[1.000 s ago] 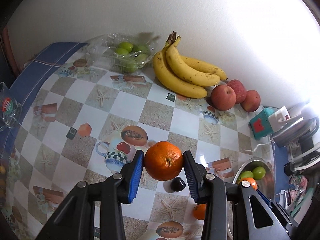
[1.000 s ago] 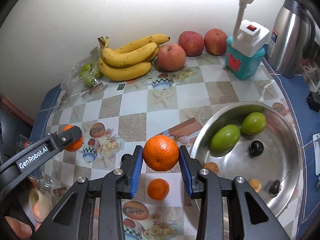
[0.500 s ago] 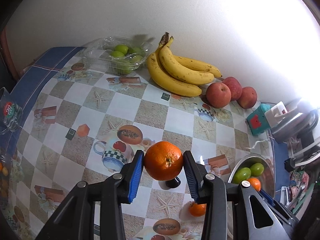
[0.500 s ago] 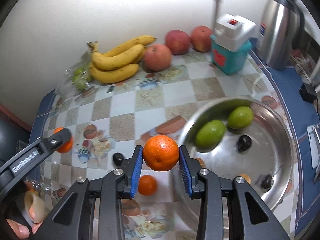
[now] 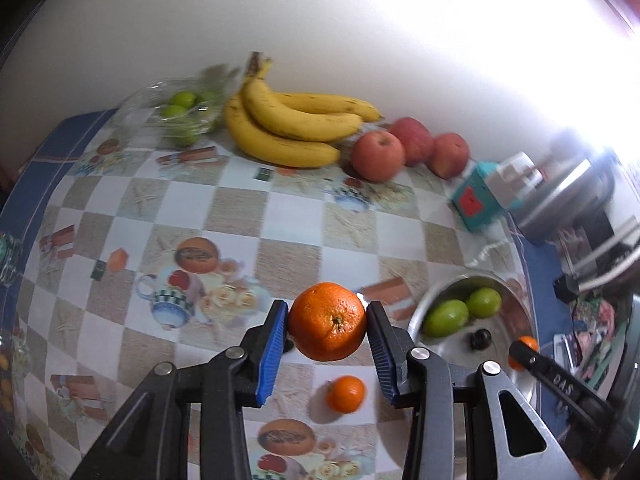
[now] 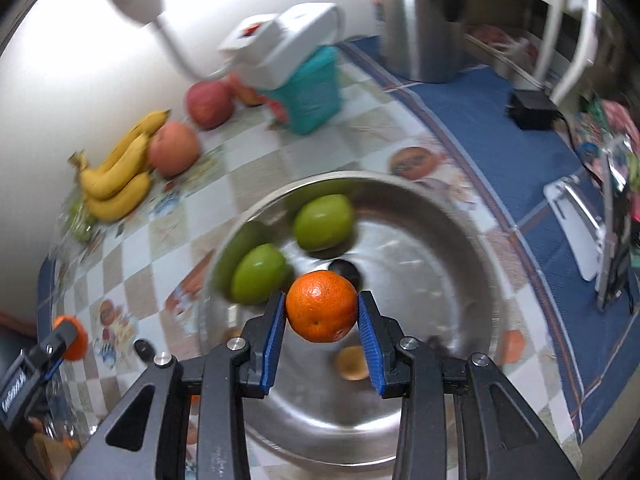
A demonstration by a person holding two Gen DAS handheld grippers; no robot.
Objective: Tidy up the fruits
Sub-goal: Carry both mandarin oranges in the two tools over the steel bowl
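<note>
Since a second ago my right fingers [image 6: 322,312] have swung over the steel bowl [image 6: 460,240], clamped on an orange [image 6: 321,306] at lower centre. Left fingers [image 5: 327,322] grip another orange [image 5: 327,321] over the desk [image 5: 280,216]. I lower before releasing, clear of the green fruit [image 6: 324,222].
</note>
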